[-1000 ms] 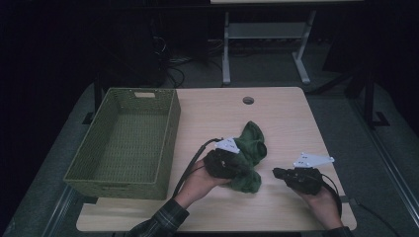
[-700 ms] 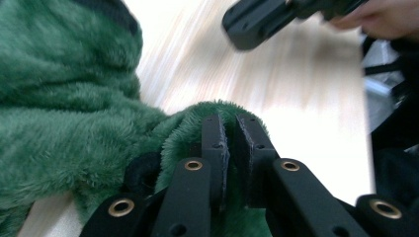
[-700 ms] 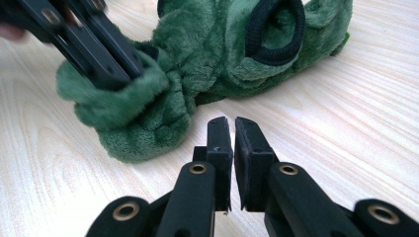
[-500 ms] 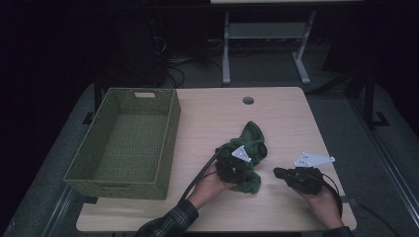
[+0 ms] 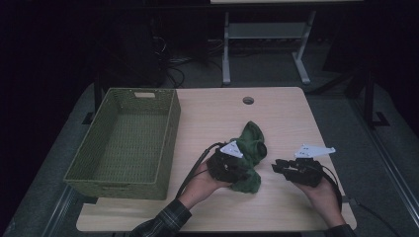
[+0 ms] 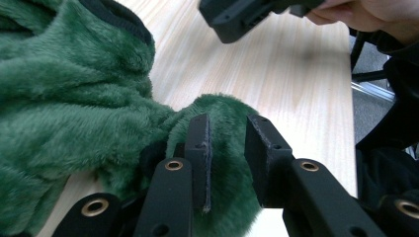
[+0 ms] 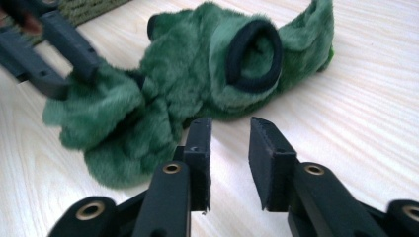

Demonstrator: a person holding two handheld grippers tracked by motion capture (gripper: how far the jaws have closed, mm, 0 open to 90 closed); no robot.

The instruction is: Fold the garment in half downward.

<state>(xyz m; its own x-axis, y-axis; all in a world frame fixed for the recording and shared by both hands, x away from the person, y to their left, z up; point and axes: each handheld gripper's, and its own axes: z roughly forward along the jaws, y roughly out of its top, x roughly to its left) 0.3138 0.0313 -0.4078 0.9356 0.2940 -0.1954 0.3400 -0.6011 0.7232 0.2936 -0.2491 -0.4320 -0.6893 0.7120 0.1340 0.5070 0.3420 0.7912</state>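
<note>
Pale wood-grain table [image 5: 217, 113] spans the middle of the high view, with a small round hole [image 5: 248, 100] near its far edge. On its left side sits a green woven basket [image 5: 96, 163], rectangular, nothing visible inside it. Right of the basket, toward the near edge, lies a crumpled green plush garment [image 5: 251, 148] with a black-trimmed round opening [image 7: 254, 55] that faces the right gripper view. It rests on the table, well apart from the basket.

At the garment's near-left side the left gripper [image 5: 228, 165] is held by the person's left hand [image 5: 200, 183], whose plaid sleeve [image 5: 163, 223] comes in from the bottom. In the left gripper view its 2 jaws stand narrowly apart, pressed into a fold of the fur; fur lies around and between them, though I cannot tell if they pinch it.

Just beside the garment on the right, not touching it, the right gripper [image 5: 282, 167] is held low over bare table in the right hand [image 5: 323, 195]. Its 2 jaws stand narrowly apart with nothing between them.
</note>
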